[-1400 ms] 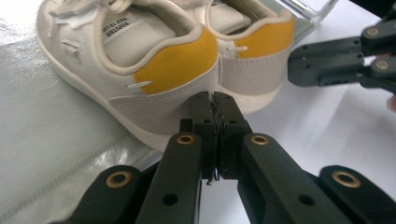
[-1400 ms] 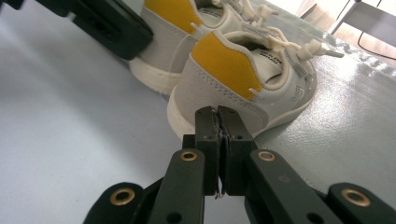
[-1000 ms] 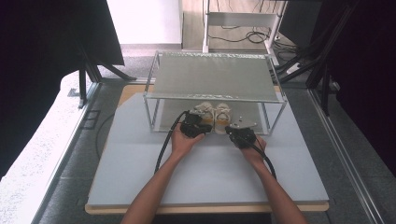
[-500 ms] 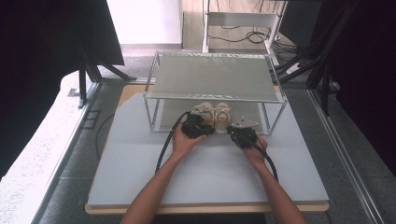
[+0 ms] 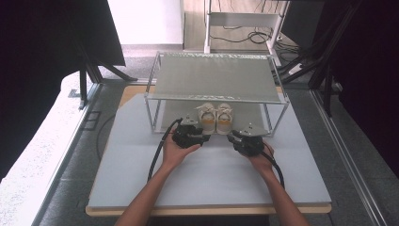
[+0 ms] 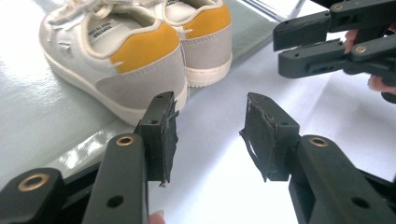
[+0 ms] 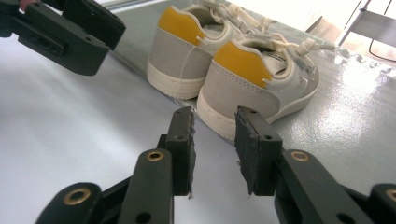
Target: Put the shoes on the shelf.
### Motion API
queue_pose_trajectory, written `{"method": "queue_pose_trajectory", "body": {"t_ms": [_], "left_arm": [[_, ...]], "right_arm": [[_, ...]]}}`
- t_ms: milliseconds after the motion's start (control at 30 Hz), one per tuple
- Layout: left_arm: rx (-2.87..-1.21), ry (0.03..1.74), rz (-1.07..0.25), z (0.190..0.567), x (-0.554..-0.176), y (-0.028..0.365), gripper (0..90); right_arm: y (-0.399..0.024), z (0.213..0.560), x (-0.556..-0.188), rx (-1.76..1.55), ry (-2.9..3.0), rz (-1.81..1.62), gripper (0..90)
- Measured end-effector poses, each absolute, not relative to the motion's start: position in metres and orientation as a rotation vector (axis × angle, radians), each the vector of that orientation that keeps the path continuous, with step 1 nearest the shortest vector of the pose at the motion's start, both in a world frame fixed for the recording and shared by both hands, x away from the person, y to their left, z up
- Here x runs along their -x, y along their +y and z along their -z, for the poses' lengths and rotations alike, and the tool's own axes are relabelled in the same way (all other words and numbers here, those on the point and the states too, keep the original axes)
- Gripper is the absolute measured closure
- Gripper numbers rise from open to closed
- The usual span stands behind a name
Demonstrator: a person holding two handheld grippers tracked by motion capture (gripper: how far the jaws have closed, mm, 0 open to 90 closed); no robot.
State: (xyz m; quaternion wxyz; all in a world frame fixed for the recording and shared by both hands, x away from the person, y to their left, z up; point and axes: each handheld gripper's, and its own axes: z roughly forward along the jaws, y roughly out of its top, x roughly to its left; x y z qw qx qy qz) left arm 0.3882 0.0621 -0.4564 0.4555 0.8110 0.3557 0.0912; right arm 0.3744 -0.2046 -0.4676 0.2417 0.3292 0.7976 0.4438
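A pair of white and grey sneakers with yellow heel tabs stands on the rack's lower shelf (image 5: 249, 115), heels toward me: left shoe (image 5: 206, 117), right shoe (image 5: 224, 117). My left gripper (image 5: 203, 137) sits just in front of the left shoe (image 6: 116, 60). Its jaws (image 6: 210, 116) have just been opening, with nothing between them and the pads clear of the heel. My right gripper (image 5: 234, 137) is just short of the right shoe (image 7: 252, 79). Its jaws (image 7: 214, 128) have also just been opening, empty. Each gripper view shows the other gripper: right (image 6: 280, 46), left (image 7: 112, 42).
The metal rack's top shelf (image 5: 216, 77) overhangs the shoes, with thin posts (image 5: 152, 115) at the corners. The rack stands on a pale grey board (image 5: 211, 174) that stretches toward me. Cables (image 5: 157, 153) trail from both grippers. Dark stands flank the table.
Both grippers have drawn back from the shoe heels toward me and their jaws have spread apart. The shoes have stayed on the lower shelf.
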Motion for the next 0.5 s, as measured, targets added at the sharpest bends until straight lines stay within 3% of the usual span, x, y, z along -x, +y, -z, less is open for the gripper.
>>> {"method": "queue_pose_trajectory", "body": {"t_ms": [500], "left_arm": [[-2.032, 0.900, -0.280, 0.458, -0.338, 0.100, 45.5]], "right_arm": [[-0.261, 0.465, -0.335, -0.976, 2.108, -1.245, 57.0]]}}
